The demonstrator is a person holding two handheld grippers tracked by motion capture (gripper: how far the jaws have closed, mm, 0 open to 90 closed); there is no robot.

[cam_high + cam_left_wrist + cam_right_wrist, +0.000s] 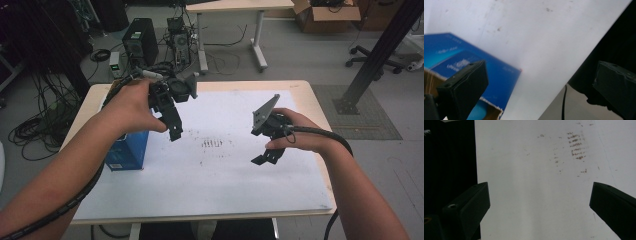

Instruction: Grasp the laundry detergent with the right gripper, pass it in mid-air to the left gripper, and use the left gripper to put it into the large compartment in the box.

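Blue box sits lower left of high view, on white sheet, open top toward me. My left gripper hovers beside it, jaws spread, empty. Right gripper mid-frame, also spread, empty. Advice: lower left squarely, straddle box wall before closing.

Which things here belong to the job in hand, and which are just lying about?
In the job:
- blue box, at the table's left edge
- left gripper, fingers open, raised beside the box
- right gripper, fingers open, above the white board

Lying about:
- computer tower on the floor
- cardboard carton
- office chair
- second table
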